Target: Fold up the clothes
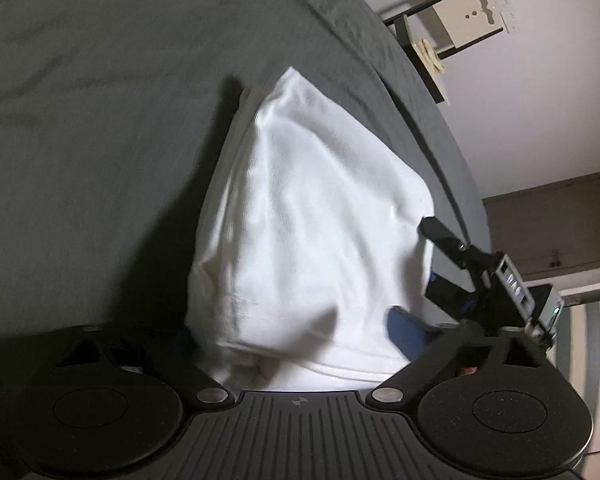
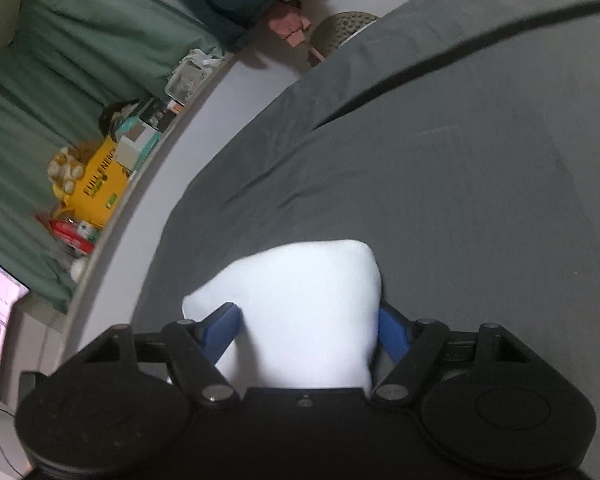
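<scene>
A white garment (image 1: 300, 216) hangs folded over, lifted above the grey bed sheet (image 1: 100, 100). My left gripper (image 1: 296, 340) is shut on its near edge; the cloth covers both fingertips, and only a bit of the blue right pad (image 1: 404, 330) shows. My right gripper (image 1: 430, 256) holds the garment's right corner in the left wrist view. In the right wrist view the white garment (image 2: 300, 308) bulges between the blue pads (image 2: 222, 330) of my right gripper (image 2: 308, 332), which is shut on it.
The grey bed sheet (image 2: 440, 160) fills most of both views, its edge running along a white wall. A shelf (image 2: 112, 152) with a yellow box and small items stands against green curtains at left. A wall bracket (image 1: 452, 20) is at upper right.
</scene>
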`<act>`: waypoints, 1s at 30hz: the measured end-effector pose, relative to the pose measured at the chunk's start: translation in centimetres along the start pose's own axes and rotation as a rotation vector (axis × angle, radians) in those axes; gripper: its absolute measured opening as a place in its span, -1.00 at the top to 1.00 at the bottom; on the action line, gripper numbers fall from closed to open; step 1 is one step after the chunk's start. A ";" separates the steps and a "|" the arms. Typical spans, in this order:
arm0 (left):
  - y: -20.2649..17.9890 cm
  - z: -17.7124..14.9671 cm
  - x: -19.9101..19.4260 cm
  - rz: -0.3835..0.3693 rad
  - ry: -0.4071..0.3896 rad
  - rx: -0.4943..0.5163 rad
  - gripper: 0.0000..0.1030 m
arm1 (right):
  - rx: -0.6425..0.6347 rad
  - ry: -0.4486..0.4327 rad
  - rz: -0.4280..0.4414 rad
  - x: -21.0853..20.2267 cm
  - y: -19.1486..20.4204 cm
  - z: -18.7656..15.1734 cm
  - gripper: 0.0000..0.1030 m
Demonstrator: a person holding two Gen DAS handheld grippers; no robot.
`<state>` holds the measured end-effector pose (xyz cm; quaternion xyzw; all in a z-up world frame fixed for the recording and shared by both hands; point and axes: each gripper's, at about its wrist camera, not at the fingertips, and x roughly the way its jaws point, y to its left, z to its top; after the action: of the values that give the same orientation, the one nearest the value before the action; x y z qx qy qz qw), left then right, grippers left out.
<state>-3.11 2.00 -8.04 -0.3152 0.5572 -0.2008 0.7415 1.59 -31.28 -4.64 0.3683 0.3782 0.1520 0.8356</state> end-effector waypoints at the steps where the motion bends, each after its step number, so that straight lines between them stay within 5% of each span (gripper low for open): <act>1: 0.0 0.0 -0.1 0.013 -0.008 0.006 -0.20 | 0.007 0.000 -0.001 0.0 -0.1 0.0 -0.31; 5: 0.0 -0.2 -0.7 0.040 -0.036 0.031 0.25 | 0.040 -0.014 0.000 -0.2 -0.8 0.0 -0.04; 8: -2.0 -0.1 -1.0 0.064 -0.079 0.128 0.32 | 0.039 -0.045 0.005 -1.0 -0.7 -0.4 0.14; 15: -9.0 -1.5 -1.2 0.062 -0.168 0.393 0.32 | 0.019 -0.175 -0.025 -4.5 0.1 0.5 0.20; 22: -21.5 -2.2 6.5 -0.050 -0.168 0.570 0.32 | -0.011 -0.335 -0.143 -14.9 -4.5 6.5 0.20; 30: -30.2 -3.9 18.3 -0.129 -0.158 0.605 0.32 | -0.009 -0.330 -0.364 -23.0 -13.7 15.3 0.18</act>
<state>0.23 -32.57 -0.66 -0.1299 0.3918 -0.3789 0.8283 -2.72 -60.50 4.04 0.3103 0.2960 -0.0616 0.9013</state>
